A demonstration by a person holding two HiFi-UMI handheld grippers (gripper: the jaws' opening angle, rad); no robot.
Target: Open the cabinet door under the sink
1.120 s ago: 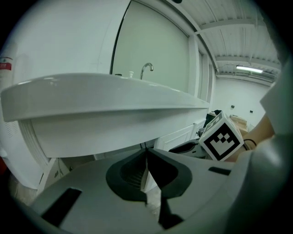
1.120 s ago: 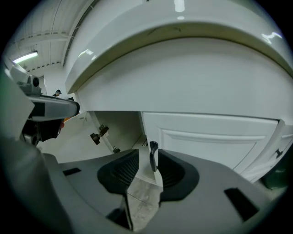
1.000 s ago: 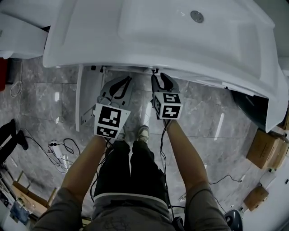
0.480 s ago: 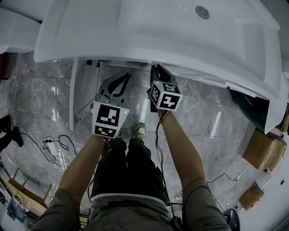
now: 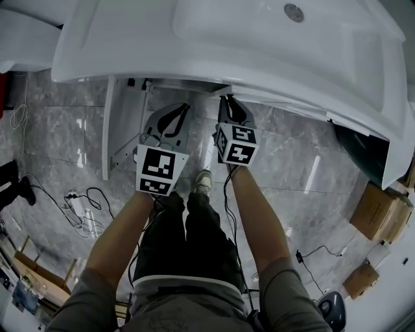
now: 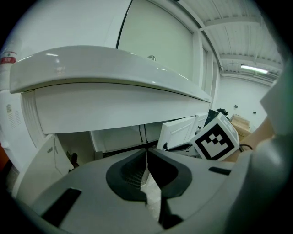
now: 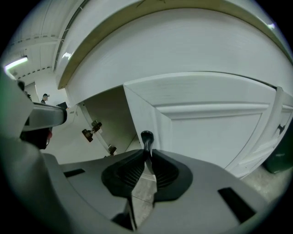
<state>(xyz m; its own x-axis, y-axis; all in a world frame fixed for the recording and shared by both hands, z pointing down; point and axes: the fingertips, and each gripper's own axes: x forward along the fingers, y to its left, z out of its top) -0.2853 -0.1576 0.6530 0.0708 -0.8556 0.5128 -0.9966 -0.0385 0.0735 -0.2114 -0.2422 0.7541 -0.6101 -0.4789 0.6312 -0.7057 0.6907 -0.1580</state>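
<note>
**Right hand-held gripper clamped on the under-sink cabinet door handle**

Seen from above, a person stands before a glossy white ceramic sink point(image 5: 214, 45) with a round metal drain point(image 5: 293, 11) in its basin. The right hand-held gripper point(image 7: 146, 155) is closed on the slim dark handle point(image 7: 146, 138) of the white panelled cabinet door point(image 7: 210, 132), which stands slightly ajar beneath the sink. The left hand-held gripper point(image 6: 146, 157) hovers beside it, jaws together around nothing. The other white door point(image 5: 107, 130) hangs wide open. Inside the cabinet point(image 6: 119, 137), thin dark lines run down the back.
</note>
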